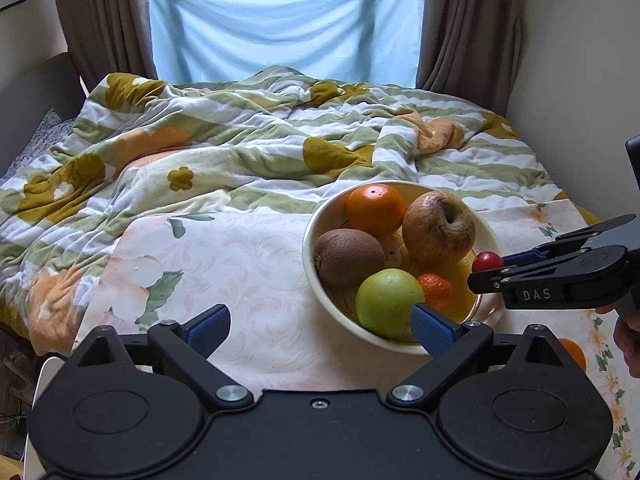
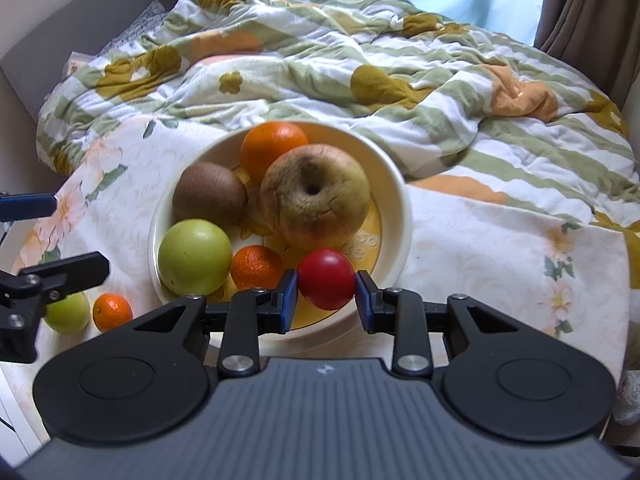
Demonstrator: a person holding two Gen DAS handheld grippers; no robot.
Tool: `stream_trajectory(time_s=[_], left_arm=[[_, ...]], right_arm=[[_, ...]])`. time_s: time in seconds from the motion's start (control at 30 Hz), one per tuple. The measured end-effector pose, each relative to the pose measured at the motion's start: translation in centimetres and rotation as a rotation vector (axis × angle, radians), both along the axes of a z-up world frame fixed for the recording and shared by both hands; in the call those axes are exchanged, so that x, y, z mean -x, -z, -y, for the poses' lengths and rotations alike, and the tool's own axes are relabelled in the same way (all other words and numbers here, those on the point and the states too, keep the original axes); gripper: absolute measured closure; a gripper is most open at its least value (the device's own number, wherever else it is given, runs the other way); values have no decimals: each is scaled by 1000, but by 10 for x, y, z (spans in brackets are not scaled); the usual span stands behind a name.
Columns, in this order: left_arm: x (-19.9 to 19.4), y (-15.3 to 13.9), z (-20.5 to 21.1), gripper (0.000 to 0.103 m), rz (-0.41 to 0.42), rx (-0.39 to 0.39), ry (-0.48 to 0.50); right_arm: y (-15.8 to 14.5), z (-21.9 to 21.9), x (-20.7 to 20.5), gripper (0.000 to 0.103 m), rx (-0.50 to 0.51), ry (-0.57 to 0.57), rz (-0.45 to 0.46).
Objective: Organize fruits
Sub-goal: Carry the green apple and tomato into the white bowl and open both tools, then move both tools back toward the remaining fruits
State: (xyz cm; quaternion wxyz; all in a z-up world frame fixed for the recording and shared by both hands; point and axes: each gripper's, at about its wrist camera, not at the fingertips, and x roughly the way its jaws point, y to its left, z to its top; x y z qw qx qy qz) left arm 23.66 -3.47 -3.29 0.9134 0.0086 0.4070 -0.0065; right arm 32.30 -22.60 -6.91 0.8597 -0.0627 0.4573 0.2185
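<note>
A cream bowl (image 1: 310, 240) (image 2: 400, 200) on a floral cloth holds an orange (image 1: 375, 204), a wrinkled brown apple (image 1: 438, 227), a kiwi (image 1: 349, 257), a green apple (image 1: 388, 302) and a small mandarin (image 1: 435, 290). My right gripper (image 2: 326, 294) is shut on a small red fruit (image 2: 326, 279) (image 1: 487, 261) and holds it over the bowl's near rim. My left gripper (image 1: 320, 330) is open and empty, low over the cloth just left of the bowl. A green fruit (image 2: 69, 312) and a mandarin (image 2: 113, 312) lie on the cloth outside the bowl.
A rumpled green-striped floral duvet (image 1: 240, 140) covers the bed behind the bowl. Brown curtains (image 1: 472, 32) and a blue window cover stand at the back. Another orange fruit (image 1: 574, 354) lies on the cloth at the right, partly behind my left gripper's body.
</note>
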Motion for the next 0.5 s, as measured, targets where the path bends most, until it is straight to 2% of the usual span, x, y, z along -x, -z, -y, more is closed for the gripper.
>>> stream_trajectory(time_s=[0.2,0.23,0.3,0.37,0.4,0.5], left_arm=[[3,5,-5,4,-17,17,-11],[3,5,-6,4,-18,34,-7],[5,4,-7,4,-18,60,-11],[7,3,-6,4,-16,60,-15],[8,1,-5,4,-12,54,-16],[12,-5,-2,4,0,44,-11]], right_arm=[[8,-5,0,56,2,-18,-11],[7,-4,1,51,1,-17,-11],[5,-3,3,35,-12,-16,-1],[-2,-1,10,3,-22,-11,38],[-5,1,14,0,-20,-4,66],[-15,5,24,0,-6,-2,115]])
